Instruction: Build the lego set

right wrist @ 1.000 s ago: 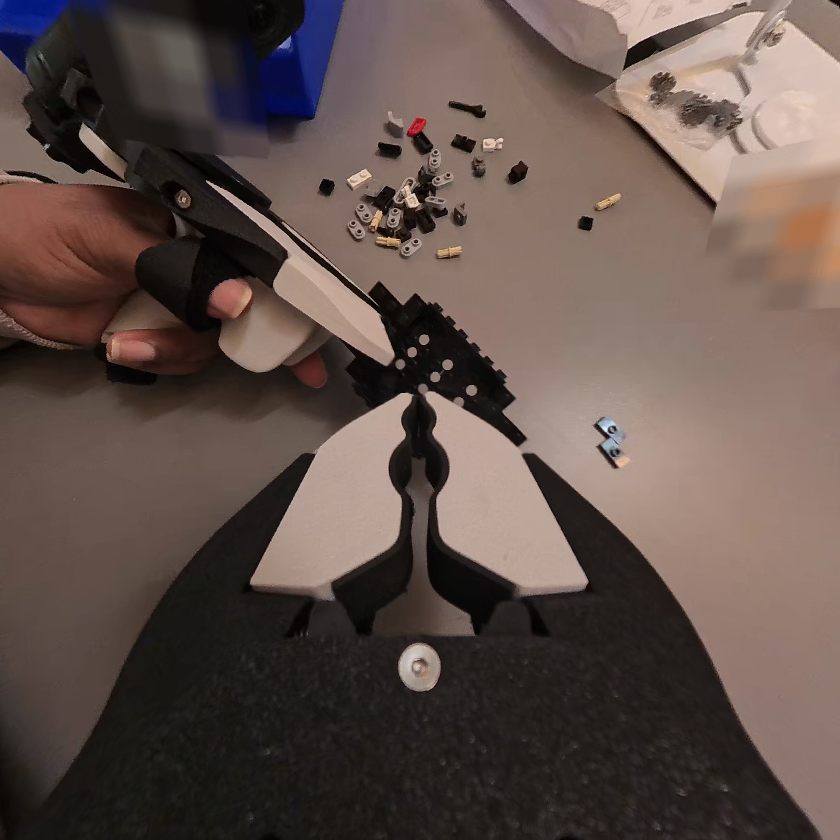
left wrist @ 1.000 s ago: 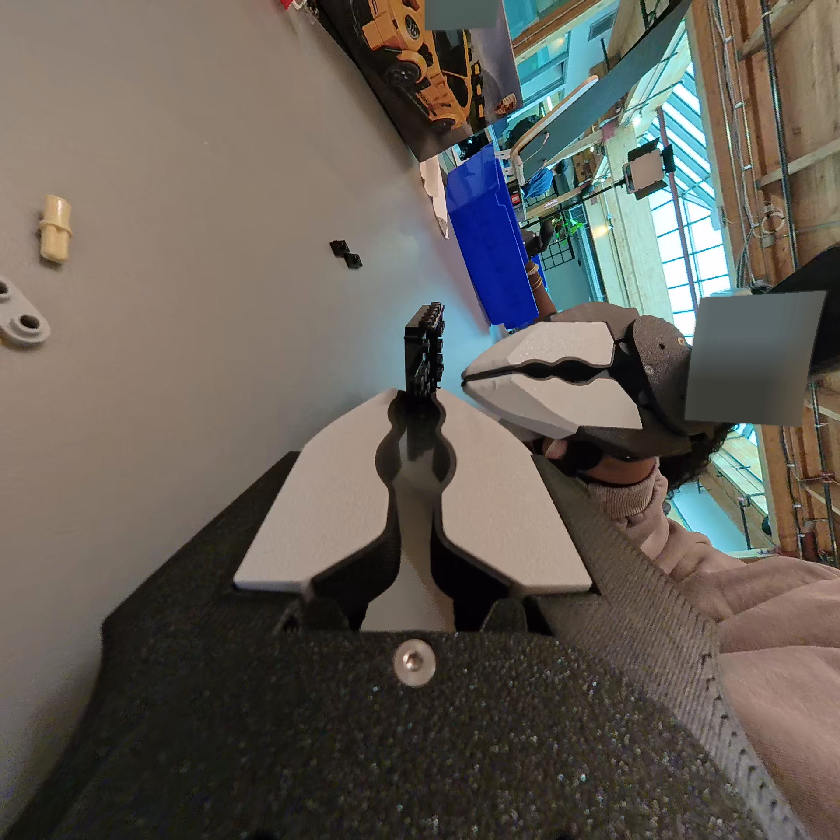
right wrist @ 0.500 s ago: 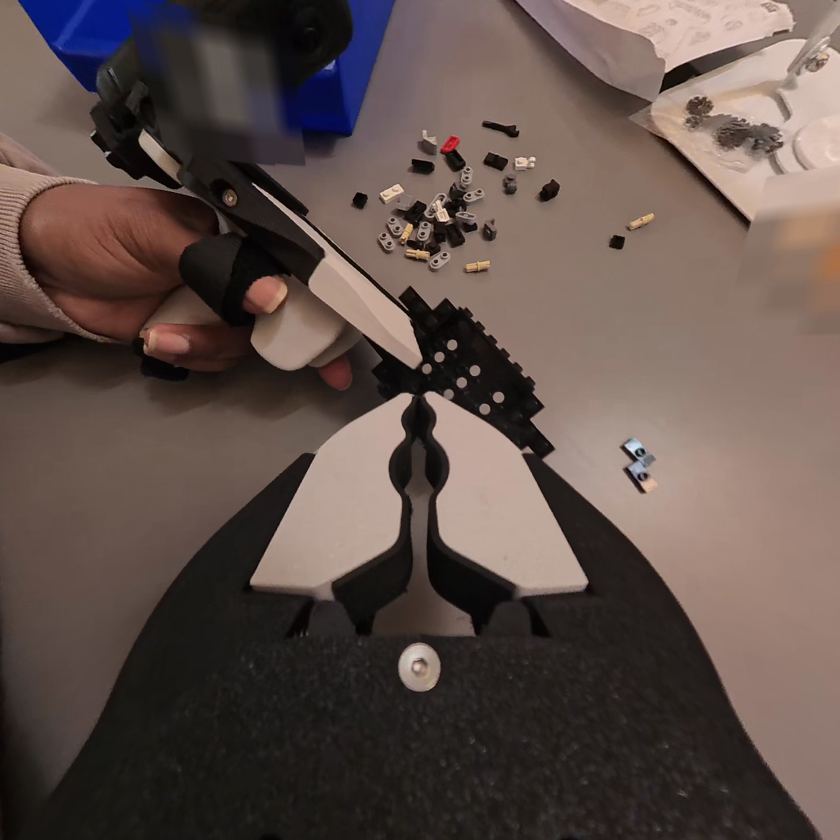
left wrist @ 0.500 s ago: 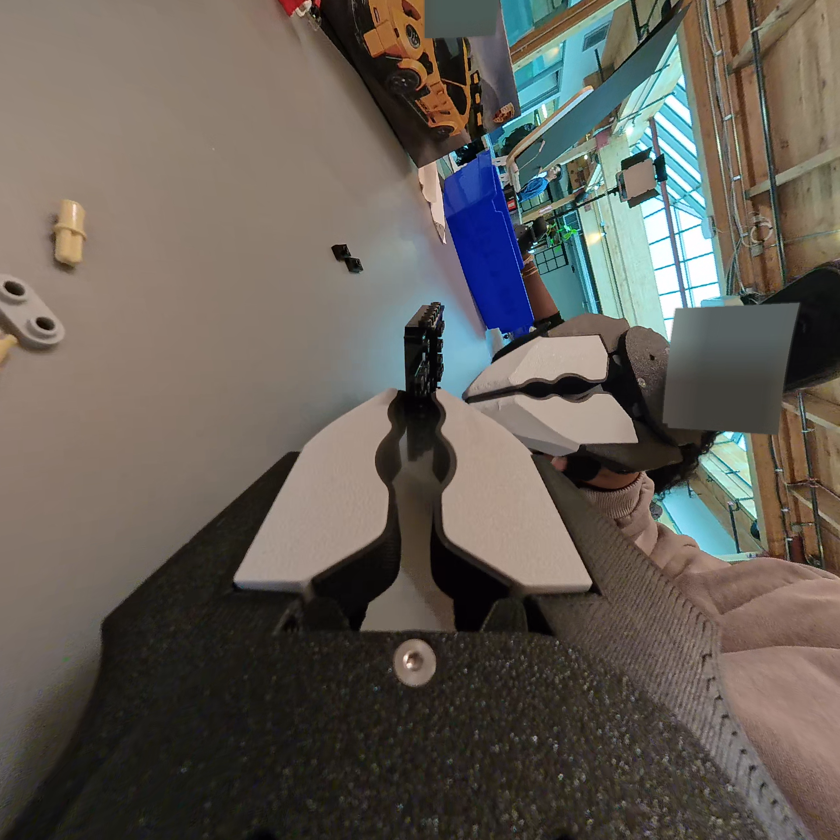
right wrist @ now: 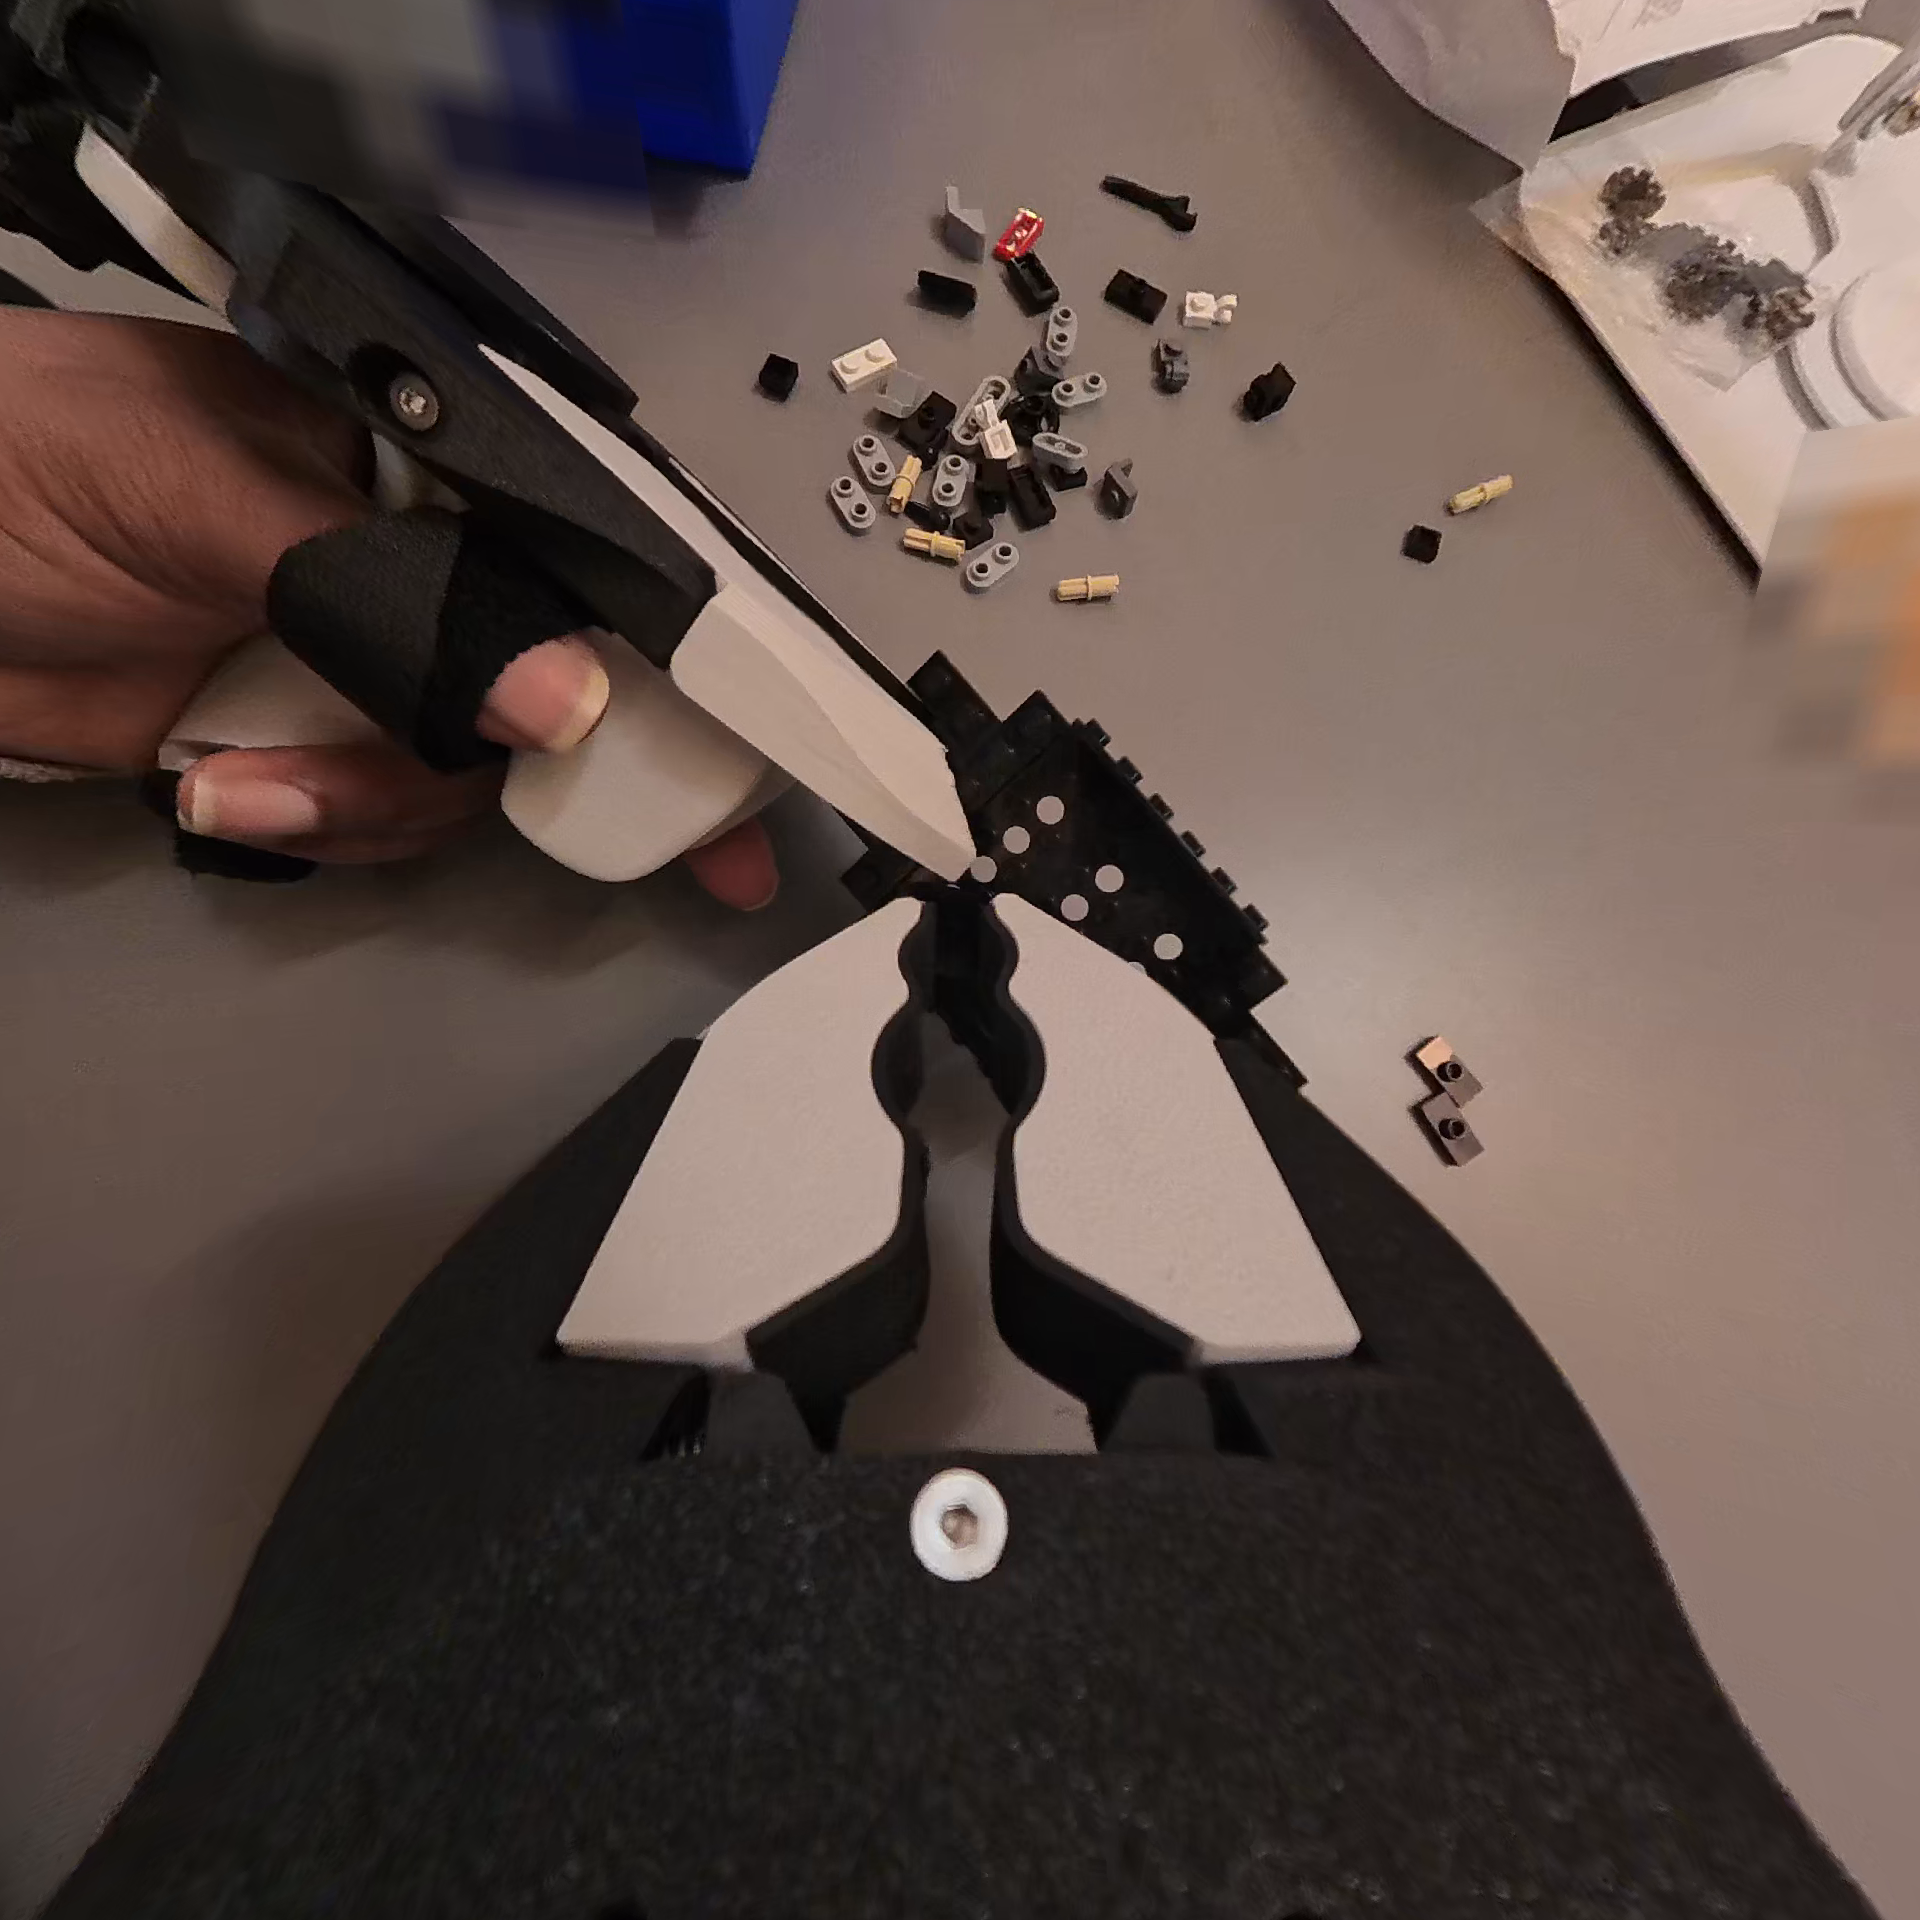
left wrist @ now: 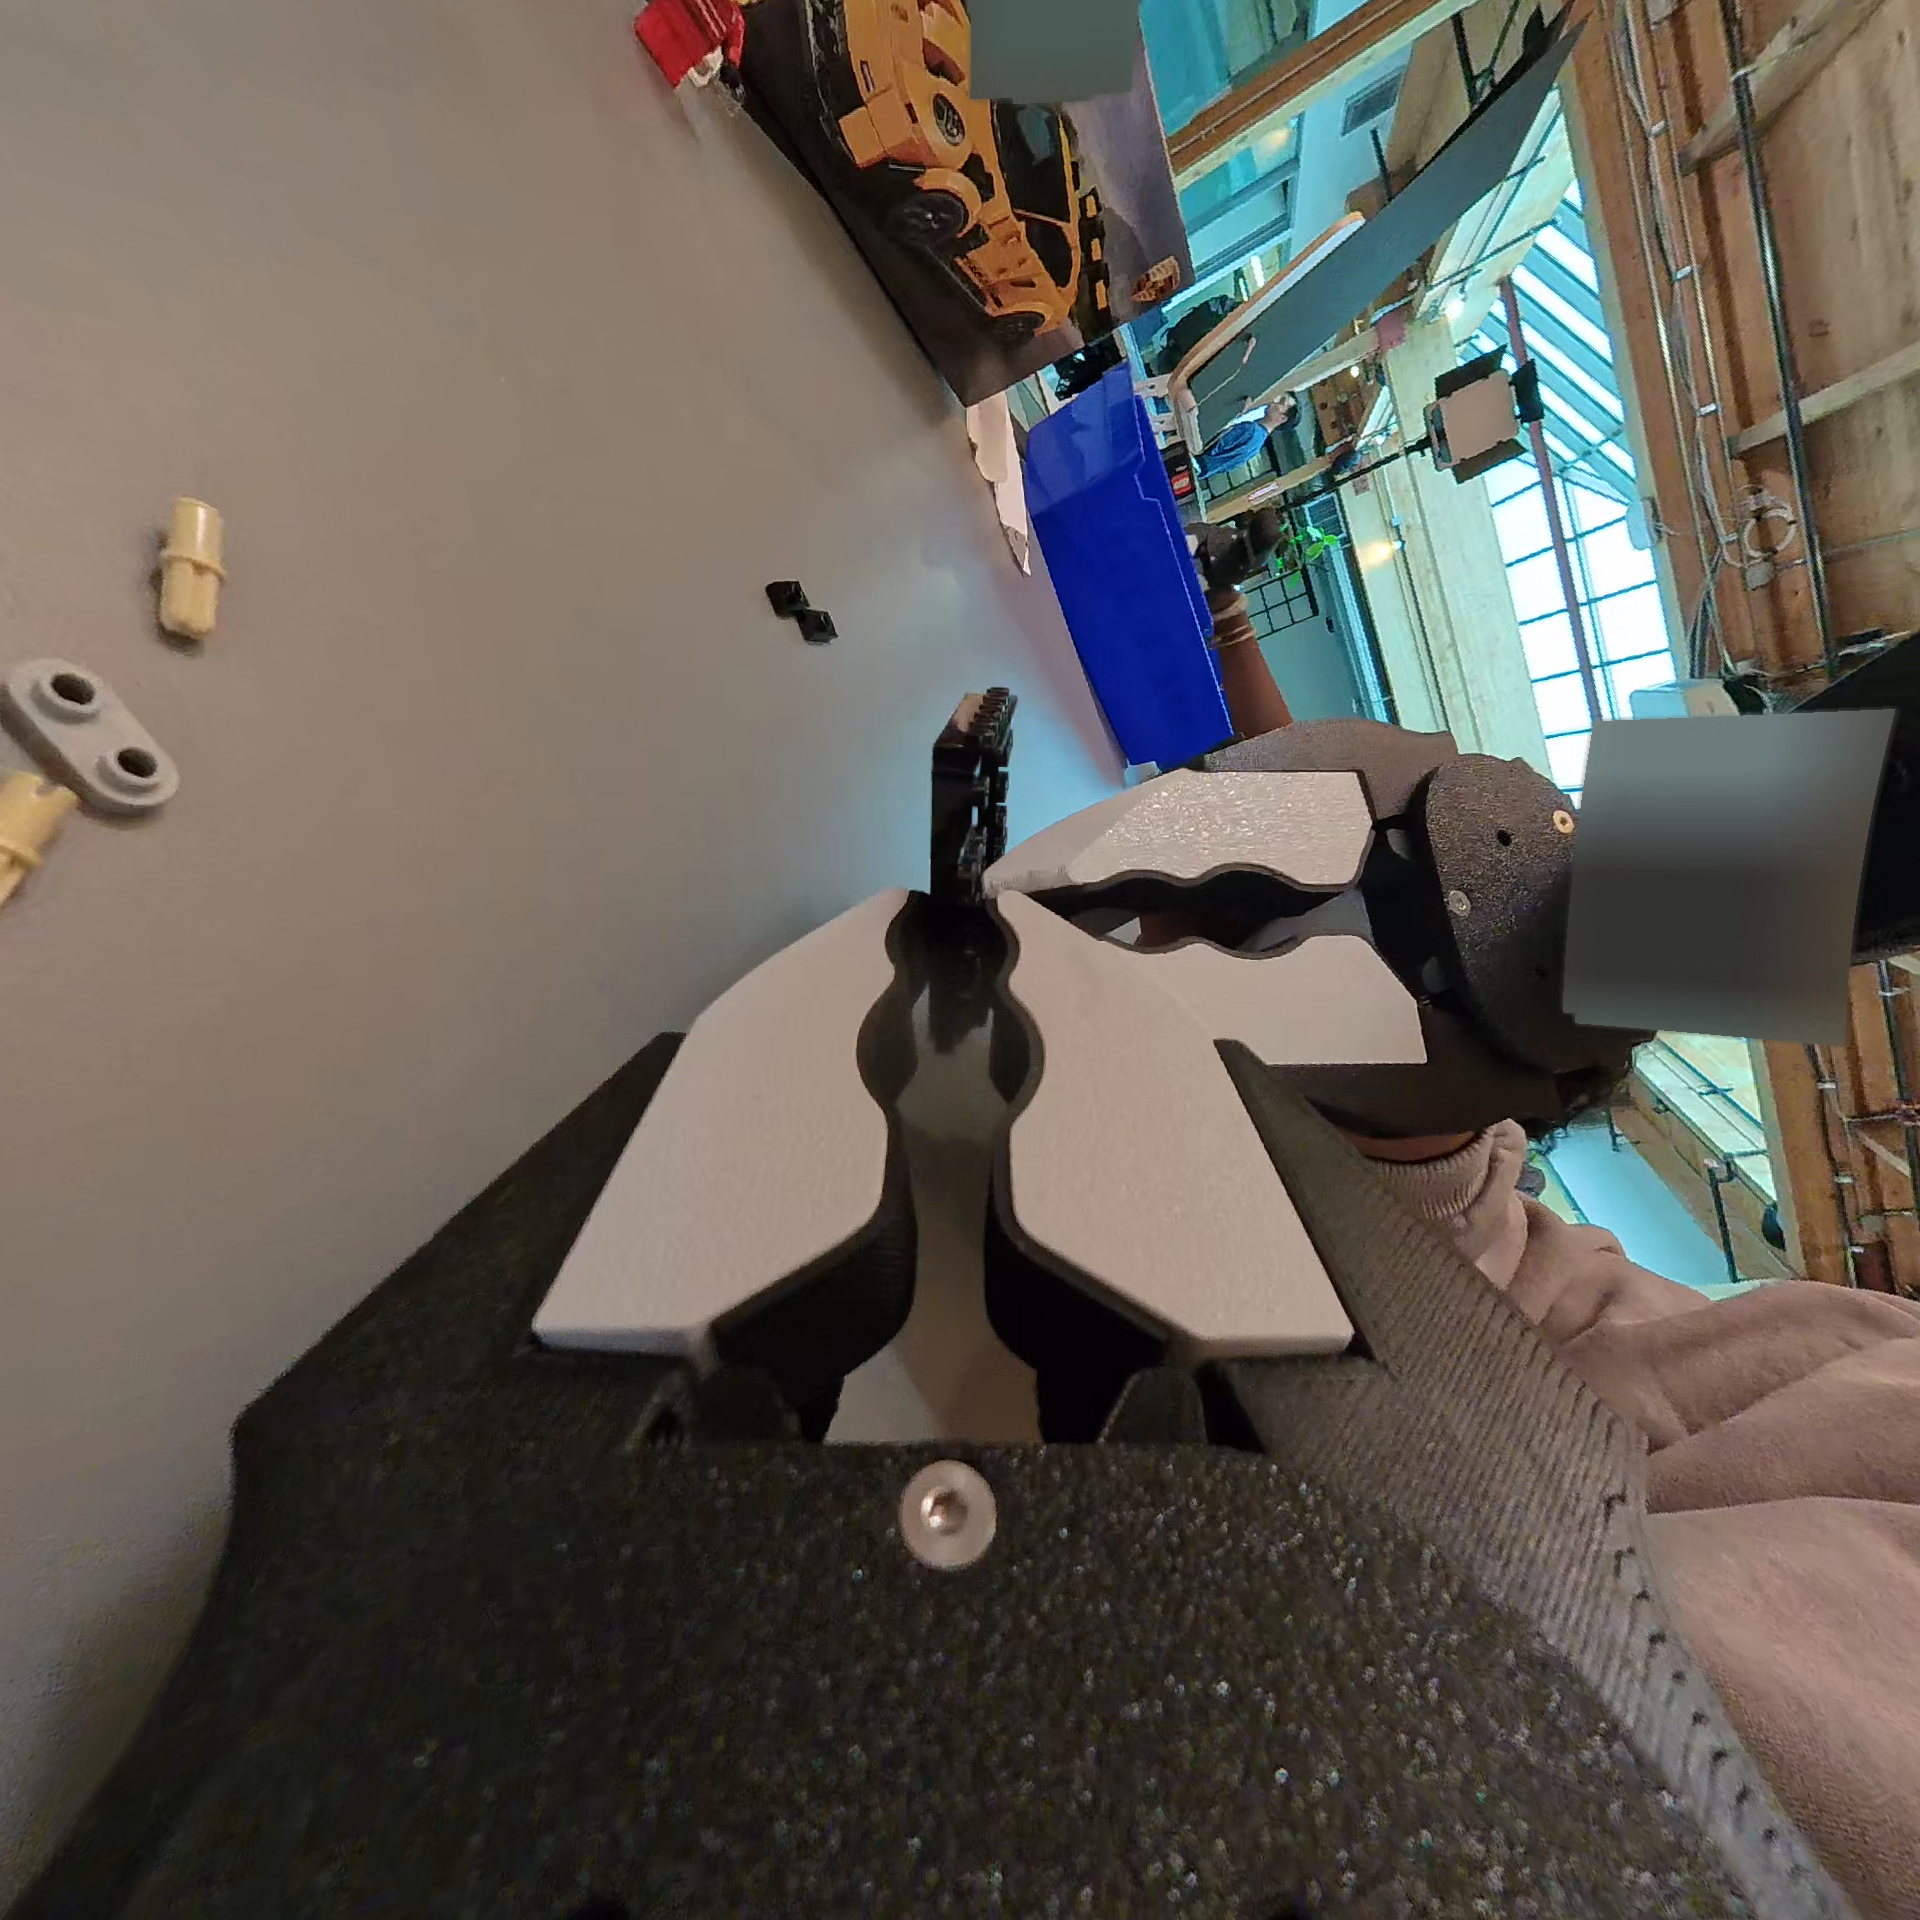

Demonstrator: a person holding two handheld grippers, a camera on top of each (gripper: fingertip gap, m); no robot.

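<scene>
The left gripper (left wrist: 951, 909) is closed on a black lego assembly (left wrist: 971, 821), which stands on edge above its fingertips at the centre of the left wrist view, studs along its upper end. In the right wrist view the same assembly (right wrist: 1101, 883) shows as a flat black plate with round holes, held clear of the grey table (right wrist: 1558, 1039) at the middle of the frame. The right gripper (right wrist: 956, 914) is narrowed onto the assembly's lower edge, where it appears to pinch a small black piece, though dark plastic against dark pads makes the exact contact hard to read. The left gripper's white finger (right wrist: 831, 748) comes in from the upper left of that frame and meets the plate's near corner, with a person's hand (right wrist: 156, 582) wrapped round its handle. A loose pile of small lego parts (right wrist: 987, 447) lies above centre, well apart from the assembly. Two small dark plates (right wrist: 1446, 1101) rest at right of centre, near the plate's lower end. A blue bin (right wrist: 707, 83) sits at the top edge.
</scene>
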